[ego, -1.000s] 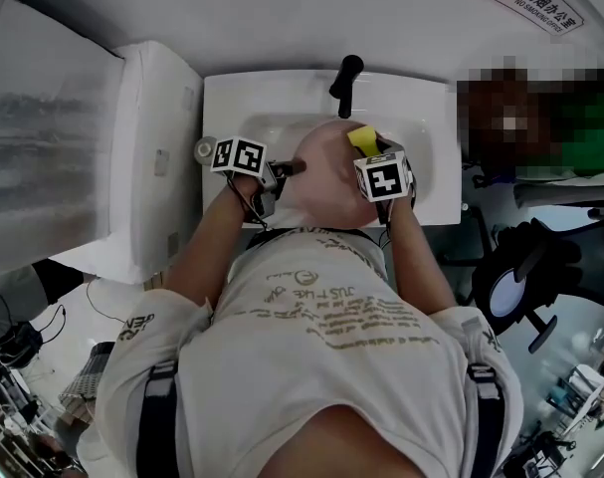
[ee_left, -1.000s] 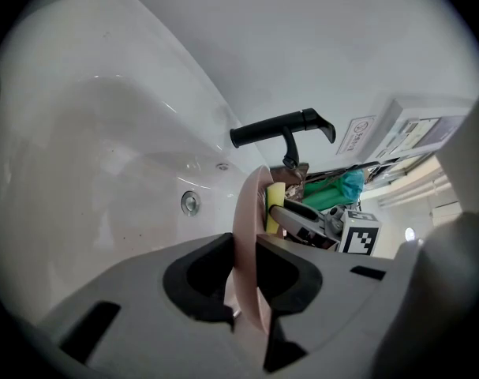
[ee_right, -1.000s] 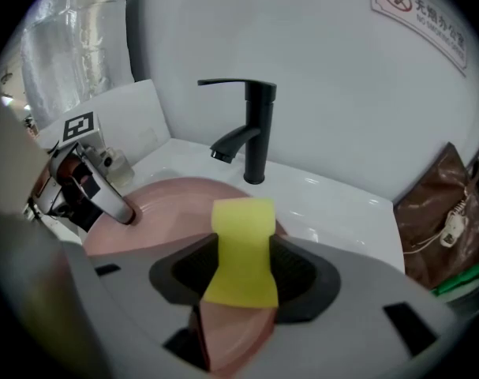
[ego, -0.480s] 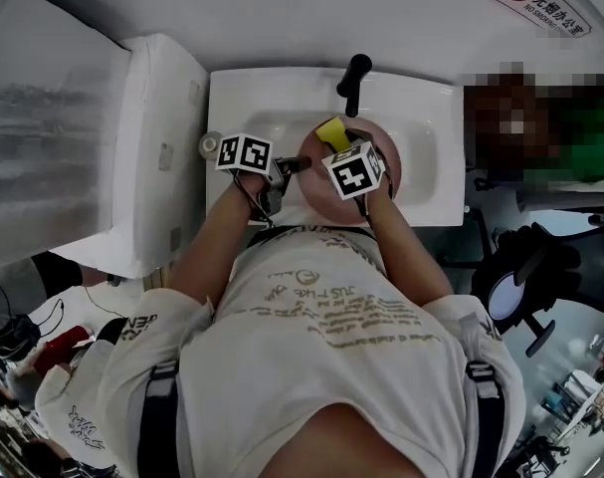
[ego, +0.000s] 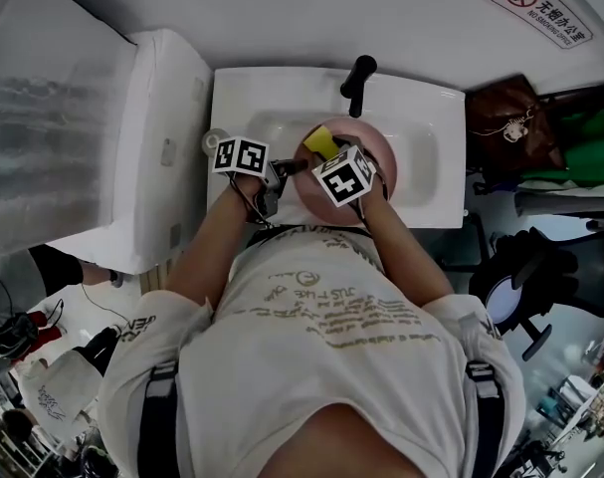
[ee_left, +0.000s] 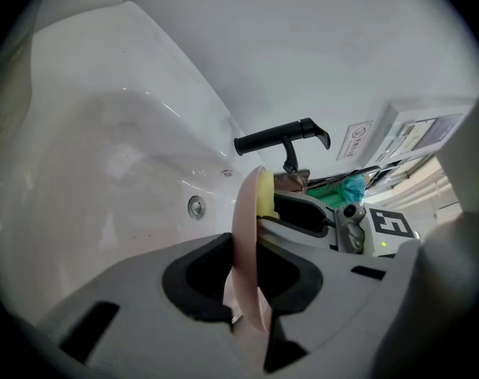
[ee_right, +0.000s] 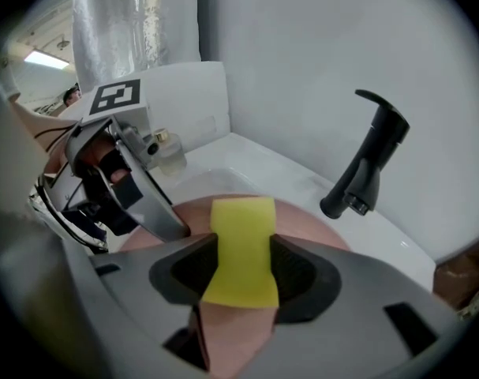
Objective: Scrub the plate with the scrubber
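White sink [ego: 436, 199] bears a black faucet [ego: 357, 78] on its rim.

Plate [ego: 384, 159] is found within the sink [ego: 433, 157], just near of the faucet [ego: 357, 78]; scrubber [ego: 318, 139] is laid against its far-left part.

A white sink [ego: 433, 96] with black faucet [ego: 357, 80] meets a pale wall [ego: 282, 16] bearing a no-smoking sign [ego: 540, 3].

Bright, even indoor light; gripper views bulge fisheye with dark corners, foreground perhaps slightly soft.
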Motion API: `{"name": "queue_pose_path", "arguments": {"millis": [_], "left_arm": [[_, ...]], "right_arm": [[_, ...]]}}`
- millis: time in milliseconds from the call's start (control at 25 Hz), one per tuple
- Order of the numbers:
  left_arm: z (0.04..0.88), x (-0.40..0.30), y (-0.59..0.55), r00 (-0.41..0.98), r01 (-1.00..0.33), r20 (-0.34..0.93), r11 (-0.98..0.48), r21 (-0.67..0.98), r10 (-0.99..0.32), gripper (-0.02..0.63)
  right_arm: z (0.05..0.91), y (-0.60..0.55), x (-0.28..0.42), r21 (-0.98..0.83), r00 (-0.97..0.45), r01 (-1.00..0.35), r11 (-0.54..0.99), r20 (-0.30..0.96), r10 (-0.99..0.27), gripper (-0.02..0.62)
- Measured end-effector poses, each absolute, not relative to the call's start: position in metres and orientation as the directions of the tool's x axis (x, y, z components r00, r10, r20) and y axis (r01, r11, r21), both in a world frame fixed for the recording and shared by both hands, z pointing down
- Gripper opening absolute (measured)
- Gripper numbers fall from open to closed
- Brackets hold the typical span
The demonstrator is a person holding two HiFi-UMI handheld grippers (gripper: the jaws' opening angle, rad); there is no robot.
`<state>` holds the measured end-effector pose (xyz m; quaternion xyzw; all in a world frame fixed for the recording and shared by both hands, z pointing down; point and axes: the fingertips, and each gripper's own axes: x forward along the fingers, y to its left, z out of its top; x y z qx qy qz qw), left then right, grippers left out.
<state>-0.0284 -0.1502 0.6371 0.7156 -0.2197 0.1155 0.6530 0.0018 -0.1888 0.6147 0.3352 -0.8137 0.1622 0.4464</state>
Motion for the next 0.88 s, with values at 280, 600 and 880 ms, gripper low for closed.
{"name": "queue_pose_path", "arguments": {"millis": [280,600,880], "left_arm": [[0.638,-0.030,-0.146,0.875,-0.473,0.458,-0.077,0.878,-0.157,0.075],[0.639,-0.038,-0.153,0.867,-0.478,0.457,-0.066,0.876,-0.200,0.074],[0.637,-0.051,-0.164,0.854,-0.484,0.455,-0.066,0.872,-0.253,0.077]], "right_arm": [[0.625,-0.202,0.032,0.070,-0.314,-0.725,0.686,0.852,-0.419,0.215],[0.630,-0.214,0.075,0.121,-0.232,-0.763,0.636,0.866,-0.443,0.215],[0.640,-0.206,0.101,0.122,-0.196,-0.796,0.593,0.875,-0.443,0.216]]}}
